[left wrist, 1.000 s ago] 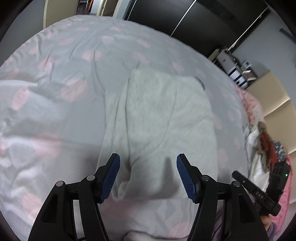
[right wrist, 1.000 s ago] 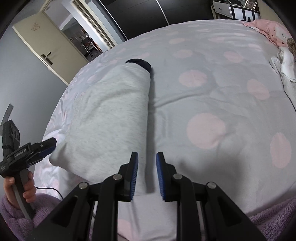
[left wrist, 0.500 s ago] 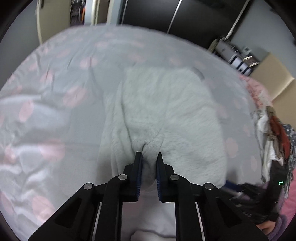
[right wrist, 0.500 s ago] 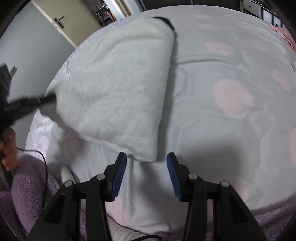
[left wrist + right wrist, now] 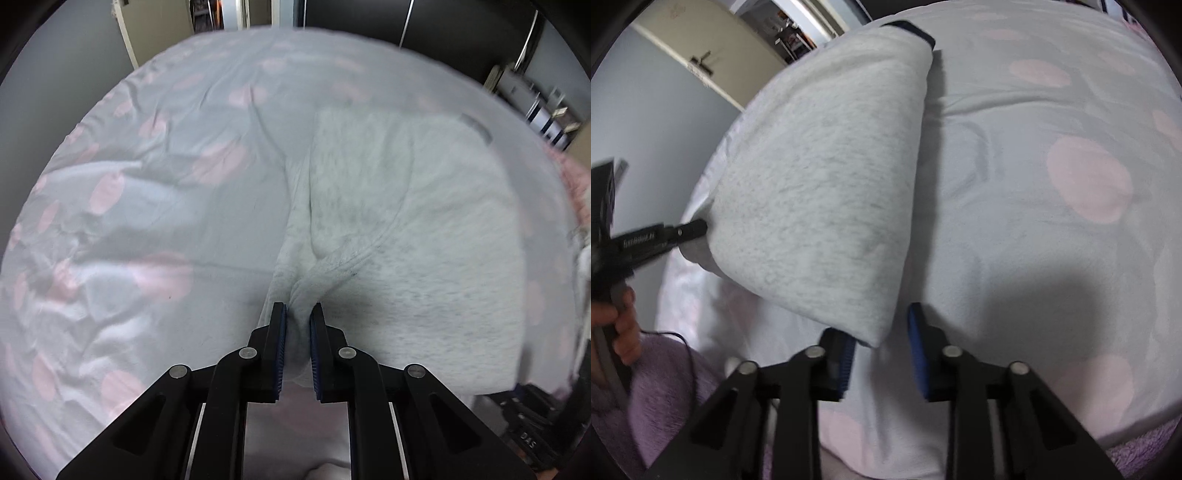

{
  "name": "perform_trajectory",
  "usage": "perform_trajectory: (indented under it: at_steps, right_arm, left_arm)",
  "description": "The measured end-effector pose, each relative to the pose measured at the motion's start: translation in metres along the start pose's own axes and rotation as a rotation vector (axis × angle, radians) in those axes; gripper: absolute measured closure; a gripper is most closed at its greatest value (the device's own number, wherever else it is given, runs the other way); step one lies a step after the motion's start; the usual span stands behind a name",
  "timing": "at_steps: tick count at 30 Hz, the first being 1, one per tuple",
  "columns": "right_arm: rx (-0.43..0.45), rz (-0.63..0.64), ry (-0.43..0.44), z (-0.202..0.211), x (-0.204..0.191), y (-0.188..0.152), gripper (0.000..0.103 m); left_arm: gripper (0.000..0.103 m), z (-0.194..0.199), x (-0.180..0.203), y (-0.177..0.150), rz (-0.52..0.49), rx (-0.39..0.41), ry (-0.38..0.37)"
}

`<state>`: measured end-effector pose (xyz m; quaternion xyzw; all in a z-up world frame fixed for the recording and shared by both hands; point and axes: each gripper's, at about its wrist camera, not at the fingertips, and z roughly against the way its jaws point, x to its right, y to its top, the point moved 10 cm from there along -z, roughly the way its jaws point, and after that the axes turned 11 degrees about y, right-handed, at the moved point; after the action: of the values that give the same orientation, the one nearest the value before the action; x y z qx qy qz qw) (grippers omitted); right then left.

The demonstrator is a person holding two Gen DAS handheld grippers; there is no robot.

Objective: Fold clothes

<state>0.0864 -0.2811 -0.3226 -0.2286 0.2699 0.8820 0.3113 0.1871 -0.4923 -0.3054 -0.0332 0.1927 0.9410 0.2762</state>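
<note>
The grey garment (image 5: 406, 221) lies part-folded on the bed (image 5: 147, 221), its long fold edge clear of the spotted cover. The left gripper (image 5: 296, 314), wide open a second ago, is now closed on a bunched pinch of the near hem. The right gripper (image 5: 879, 336) has just been narrowing its jaws around the garment's near right corner; the pads do not yet press the cloth. Judgement: one corner is secured and the other pending, so the next fold should not begin until both hold.
</note>
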Motion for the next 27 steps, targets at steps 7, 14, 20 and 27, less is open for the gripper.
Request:
perform_trajectory:
  at_steps: [7,14,20,27]
  right_arm:
    - [-0.039,0.01,-0.034,-0.012,0.004,-0.007,0.093]
    - [-0.051,-0.008,-0.012,0.005,0.001,-0.021,0.09]
    - [-0.011,-0.036,-0.078,0.03,0.005,-0.02,0.089]
    - [0.098,-0.18,0.01,0.056,0.033,0.017,0.059]
  left_arm:
    - [0.086,-0.033,0.004,-0.013,-0.053,-0.123,0.072]
    - [0.073,-0.008,-0.011,-0.02,0.07,-0.094,-0.098]
    - [0.061,0.033,-0.034,-0.006,0.206,0.058,-0.231]
    - [0.037,0.039,-0.004,0.034,0.146,0.127,-0.332]
